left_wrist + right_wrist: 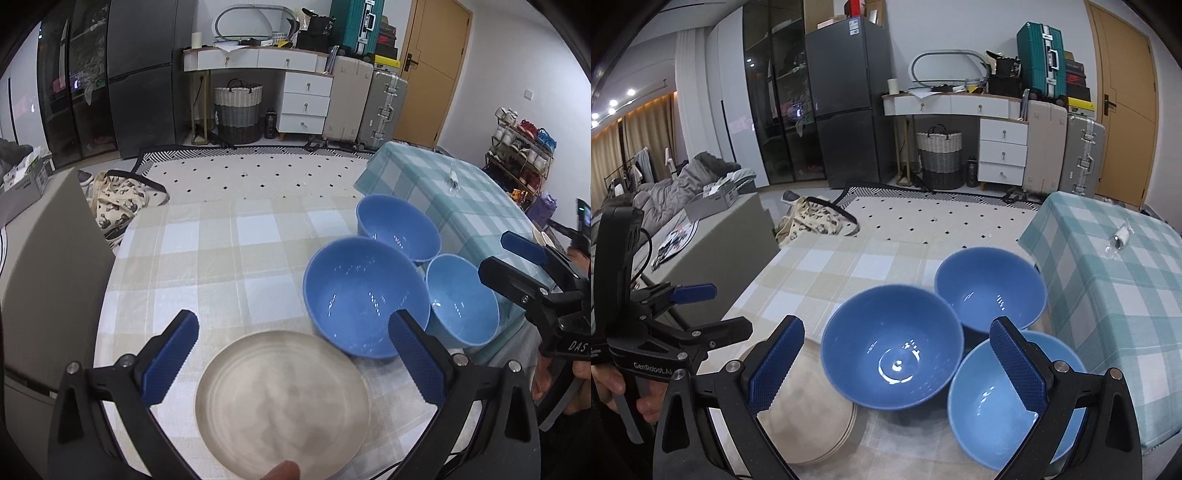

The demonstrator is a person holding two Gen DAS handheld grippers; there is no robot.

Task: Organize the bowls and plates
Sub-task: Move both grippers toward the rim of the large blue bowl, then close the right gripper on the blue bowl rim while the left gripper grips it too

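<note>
Hovering over the desk (221, 258) with its beige checked cloth, we hold the left gripper (293, 354) with jaws spread wide above a stack of beige plates (282, 406); nothing is pinched between them. The stack sits at the near edge of the desk, and in the right wrist view its layered rims show (827, 417). Just beside it, to the right, stand three blue bowls in a tight cluster — the large dark blue bowl (364, 295) nearest the plates, a second dark blue bowl (399, 229) behind it, and a lighter blue bowl (461, 299) on the right, all upright and empty. The right gripper (899, 362) hangs above the bowls, jaws likewise spread and holding nothing. A fingertip (282, 470) shows at the bottom edge of the left view — and a teal checked cloth (1115, 280) covers the surface to the right of the bowls
</note>
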